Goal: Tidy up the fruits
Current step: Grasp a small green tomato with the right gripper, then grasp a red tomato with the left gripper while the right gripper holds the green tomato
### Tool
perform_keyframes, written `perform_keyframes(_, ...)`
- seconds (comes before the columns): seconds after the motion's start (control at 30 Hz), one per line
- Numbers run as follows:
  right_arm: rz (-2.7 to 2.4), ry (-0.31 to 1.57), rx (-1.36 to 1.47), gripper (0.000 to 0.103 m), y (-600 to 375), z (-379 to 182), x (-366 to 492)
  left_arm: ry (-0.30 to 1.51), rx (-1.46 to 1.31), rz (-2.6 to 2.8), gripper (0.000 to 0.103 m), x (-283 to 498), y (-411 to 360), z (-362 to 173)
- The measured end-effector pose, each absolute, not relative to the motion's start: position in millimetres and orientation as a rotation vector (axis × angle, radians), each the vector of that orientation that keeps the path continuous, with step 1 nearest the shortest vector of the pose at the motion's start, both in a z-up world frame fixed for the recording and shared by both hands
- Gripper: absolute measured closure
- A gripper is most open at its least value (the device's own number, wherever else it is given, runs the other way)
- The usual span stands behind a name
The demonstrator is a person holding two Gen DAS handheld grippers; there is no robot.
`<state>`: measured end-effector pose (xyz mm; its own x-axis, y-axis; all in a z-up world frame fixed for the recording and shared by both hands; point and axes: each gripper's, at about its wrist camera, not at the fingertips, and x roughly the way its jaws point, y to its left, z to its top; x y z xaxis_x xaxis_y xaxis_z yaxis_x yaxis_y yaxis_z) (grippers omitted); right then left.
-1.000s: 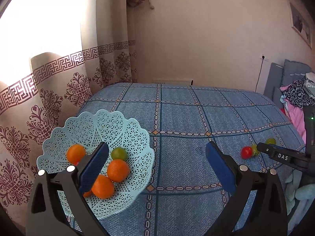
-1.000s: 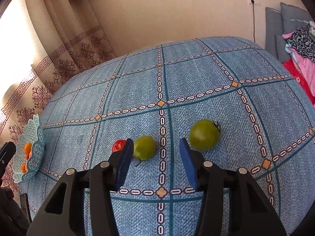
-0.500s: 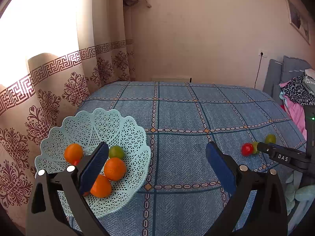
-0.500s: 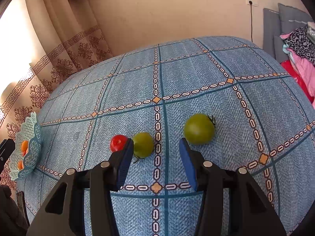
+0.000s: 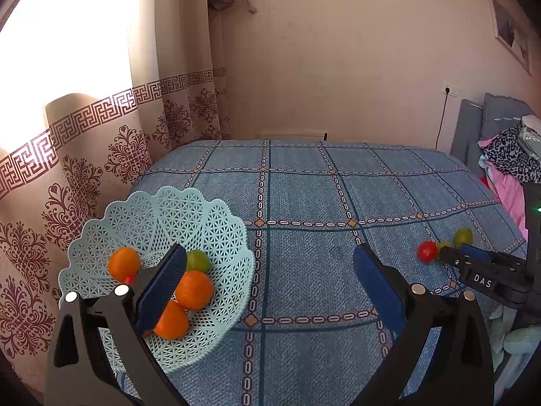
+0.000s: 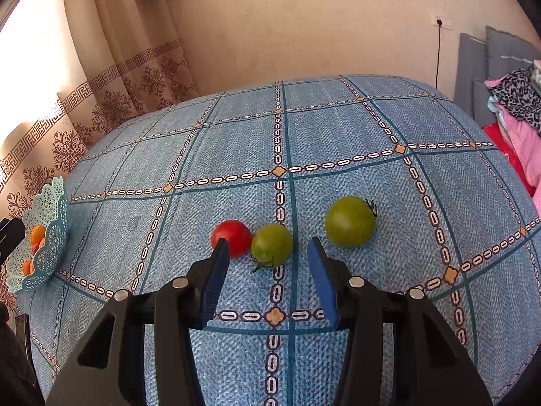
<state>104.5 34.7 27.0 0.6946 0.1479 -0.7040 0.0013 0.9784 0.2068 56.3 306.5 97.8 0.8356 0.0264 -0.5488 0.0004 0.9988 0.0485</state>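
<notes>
Small round green tomato [image 6: 271, 243] looks smooth, squashable (stem trailing): my spread, empty right gripper [image 6: 268, 261] should pinch its waist gently.

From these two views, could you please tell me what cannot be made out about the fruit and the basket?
- Left wrist view: the left gripper covers part of the basket, so its fruit count is uncertain.
- Left wrist view: the small green tomato is mostly behind the right gripper.
- Right wrist view: the basket is edge-on and small; its contents are unreadable.
- Right wrist view: one finger hides the red tomato's near side.
</notes>
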Motion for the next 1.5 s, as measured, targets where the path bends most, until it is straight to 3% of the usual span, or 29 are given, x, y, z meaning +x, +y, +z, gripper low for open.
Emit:
perform_keyframes(0.53, 0.061, 0.832, 0.233, 0.065, 35.2, 12.7, 126.1, 0.595, 0.060, 0.010, 0.003, 57.2, 299.4, 93.7)
perform_keyframes(0.67, 0.090, 0.835, 0.221, 0.075, 38.4, 12.7, 126.7, 0.620, 0.051, -0.008, 0.003, 60.5, 295.7, 88.8)
perform_keyframes(1.5, 0.008, 0.649, 0.231, 0.075, -7.4, 66.6, 85.8, 0.802, 0.100, -0.197, 0.003, 115.4, 200.1, 49.9)
